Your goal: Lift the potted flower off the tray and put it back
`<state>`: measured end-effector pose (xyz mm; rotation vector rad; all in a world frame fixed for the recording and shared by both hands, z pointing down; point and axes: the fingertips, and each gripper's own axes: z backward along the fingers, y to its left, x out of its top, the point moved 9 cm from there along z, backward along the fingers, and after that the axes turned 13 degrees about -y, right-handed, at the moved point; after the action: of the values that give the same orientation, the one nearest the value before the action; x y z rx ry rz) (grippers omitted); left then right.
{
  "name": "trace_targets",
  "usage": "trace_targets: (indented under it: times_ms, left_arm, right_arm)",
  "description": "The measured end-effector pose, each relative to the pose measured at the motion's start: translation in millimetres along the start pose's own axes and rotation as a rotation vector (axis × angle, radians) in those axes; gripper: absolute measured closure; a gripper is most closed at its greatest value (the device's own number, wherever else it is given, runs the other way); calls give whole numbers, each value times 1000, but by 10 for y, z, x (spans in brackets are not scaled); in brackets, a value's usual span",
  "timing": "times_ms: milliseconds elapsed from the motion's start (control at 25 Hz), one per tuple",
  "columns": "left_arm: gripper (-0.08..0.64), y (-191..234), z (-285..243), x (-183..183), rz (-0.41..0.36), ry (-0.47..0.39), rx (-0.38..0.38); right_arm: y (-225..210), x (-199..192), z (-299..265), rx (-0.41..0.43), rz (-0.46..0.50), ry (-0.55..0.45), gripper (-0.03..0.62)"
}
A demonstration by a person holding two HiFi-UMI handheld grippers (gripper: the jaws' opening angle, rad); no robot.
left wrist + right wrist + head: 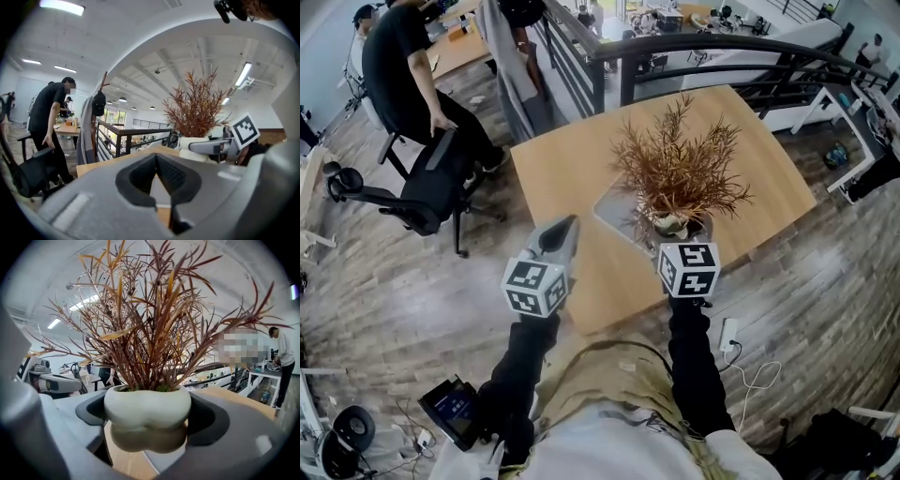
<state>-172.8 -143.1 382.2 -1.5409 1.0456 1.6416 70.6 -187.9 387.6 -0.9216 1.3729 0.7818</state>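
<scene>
**Item 1: potted flower** (677, 173). Russet, needle-leaved sprays in a pale, lobed ceramic pot (147, 416).
- Location: over the near right part of the grey tray (612, 212), which lies on the wooden table (553, 169).
- In the right gripper view, wood and a corner of the tray show beneath the pot's rounded base. It reads as raised clear, though contact cannot be ruled out.

**Item 2: right gripper** (673, 229).
- Condition: jaws closed on the pot, one dark pad against each flank, at the waist between its two bulges.

**Item 3: left gripper** (563, 234).
- Condition: jaws drawn together with nothing between them.
- Position: just left of the tray, above the near part of the table, apart from the plant.

**Handling notes (judgement):**
- The step in hand looks like the carry between lifting and setting back.
- The pot is smooth and rounded, and the foliage rides high above the grip, so the load is likely top-heavy. Hold your wrist level and the stem upright.
- Move slowly, because a swing of the sprays could roll the pot in the pads.
- When you lower it, line the base up over bare tray surface, well inside the rim and not on the corner.
- Descend straight down and let the base seat flat before you ease the jaws apart.
- Open only enough to clear the upper bulge, then draw back level so you do not nudge the pot or rake the branches.
- Leave your left gripper where it is, away from the sprays.
</scene>
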Motion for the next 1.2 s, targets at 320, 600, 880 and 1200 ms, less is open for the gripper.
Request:
trace_targets:
  times_ms: [320,600,880,1200]
  left_arm:
    - [558,103,-28,-421,10,42,15]
    - [558,258,22,-766,16,68,27]
    - [558,275,146,-959,26,70,8]
    - [558,394,65,-1270,36,91,19]
  right_arm:
    - [-148,-485,-198,-2,-8,25,91]
    - [-93,-905,-315,-3,-18,42,91]
    - [5,-1201,-304,8,8,62,91]
    - [-89,-1661,-453,1,-6,95,91]
